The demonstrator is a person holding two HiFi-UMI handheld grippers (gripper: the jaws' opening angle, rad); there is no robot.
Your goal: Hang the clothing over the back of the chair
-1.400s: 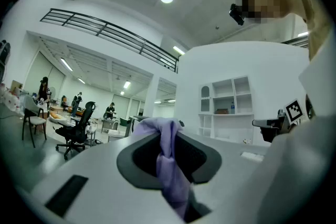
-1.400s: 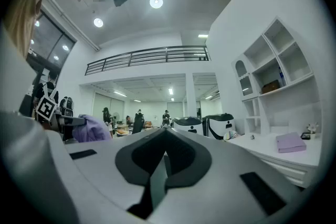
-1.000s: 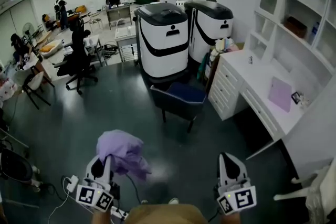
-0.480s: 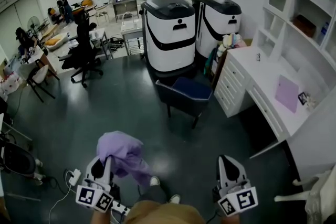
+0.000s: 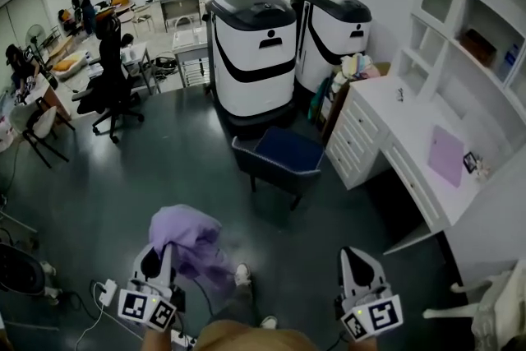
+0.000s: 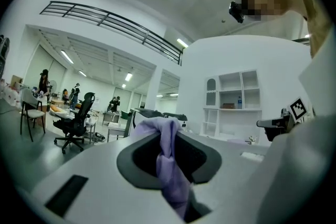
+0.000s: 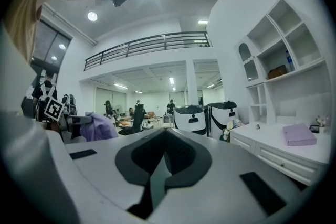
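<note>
My left gripper [image 5: 163, 249] is shut on a bunched lilac garment [image 5: 191, 237], which rises in a lump above the jaws and hangs down to their right. In the left gripper view the cloth [image 6: 169, 157] runs as a twisted strand between the jaws of that gripper [image 6: 170, 168]. My right gripper [image 5: 356, 257] is held level at the lower right, shut and empty, with its jaws [image 7: 159, 168] meeting in a thin seam. A dark blue chair [image 5: 279, 157] stands on the floor ahead of both grippers, well apart from them.
Two tall white-and-black machines [image 5: 251, 53] stand behind the chair. A white desk with drawers [image 5: 393, 140] and shelves runs along the right, with a lilac sheet [image 5: 446, 154] on it. Office chairs [image 5: 111, 94] and people are at far left. A power strip [image 5: 107, 292] lies by my foot [image 5: 241, 274].
The room has shifted in the head view as the person walks; both grippers keep their place in the view. A foot has come into view below the garment. The grip is unchanged.
</note>
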